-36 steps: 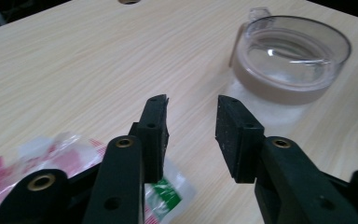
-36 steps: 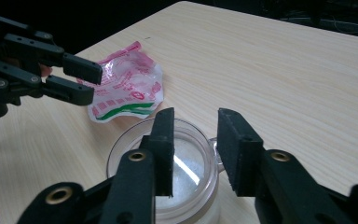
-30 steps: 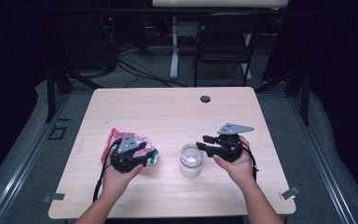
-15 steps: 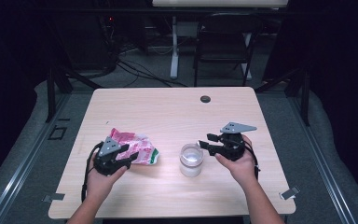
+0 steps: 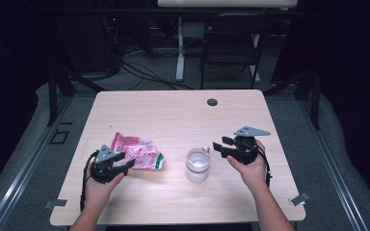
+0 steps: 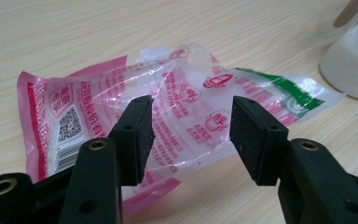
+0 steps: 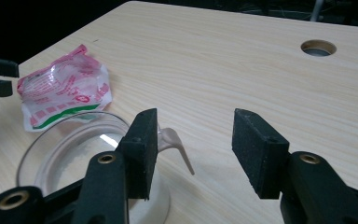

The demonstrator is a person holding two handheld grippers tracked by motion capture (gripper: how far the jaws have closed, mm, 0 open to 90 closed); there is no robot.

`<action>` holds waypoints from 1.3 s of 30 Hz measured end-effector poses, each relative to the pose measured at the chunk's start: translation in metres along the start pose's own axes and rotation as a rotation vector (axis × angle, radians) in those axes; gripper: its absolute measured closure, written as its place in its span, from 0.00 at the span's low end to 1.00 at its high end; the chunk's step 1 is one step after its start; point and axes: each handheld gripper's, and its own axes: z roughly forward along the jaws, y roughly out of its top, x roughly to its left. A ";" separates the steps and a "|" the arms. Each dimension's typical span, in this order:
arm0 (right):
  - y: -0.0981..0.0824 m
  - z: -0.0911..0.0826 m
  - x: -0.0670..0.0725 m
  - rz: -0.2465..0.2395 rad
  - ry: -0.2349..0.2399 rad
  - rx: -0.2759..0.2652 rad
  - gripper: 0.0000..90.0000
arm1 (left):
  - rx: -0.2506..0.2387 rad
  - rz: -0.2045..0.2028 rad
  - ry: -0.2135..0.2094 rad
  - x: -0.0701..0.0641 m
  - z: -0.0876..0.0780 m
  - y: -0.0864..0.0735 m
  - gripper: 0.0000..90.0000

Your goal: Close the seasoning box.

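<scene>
Lying flat on the surface (image 5: 173, 125), the bag (image 5: 137, 151) is a crinkly pink-and-clear plastic pouch with a green stripe at one end. Its long axis runs roughly left to right in the high view, tilted a bit: the pink end sits farther back on the left, the green end points right toward the jar (image 5: 197, 164). It sits in the left half of the surface, near the front edge, with the green end close to the jar but not touching it.

Left tongs (image 5: 129, 164) are right at the bag's near edge, pointing at it. In the left gripper view the left tongs (image 6: 191, 135) are apart, with the bag (image 6: 177, 88) lying behind and below the gap; the pads aren't pressing on it.

Right tongs (image 5: 218, 147) sit just right of the jar, aimed left at it. They've just been opening, and in the right gripper view the right tongs (image 7: 193, 151) stand wide with nothing between them, the jar (image 7: 70, 154) down by the left jaw.
</scene>
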 end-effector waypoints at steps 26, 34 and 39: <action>-0.025 0.015 -0.027 0.082 -0.118 0.060 0.54 | 0.031 0.008 0.006 0.000 0.010 -0.004 0.54; -0.030 0.019 -0.029 0.087 -0.125 0.082 0.54 | 0.029 0.017 -0.002 0.000 0.012 -0.003 0.54; -0.033 0.021 -0.029 0.087 -0.133 0.097 0.54 | 0.025 0.018 -0.010 0.000 0.012 -0.003 0.54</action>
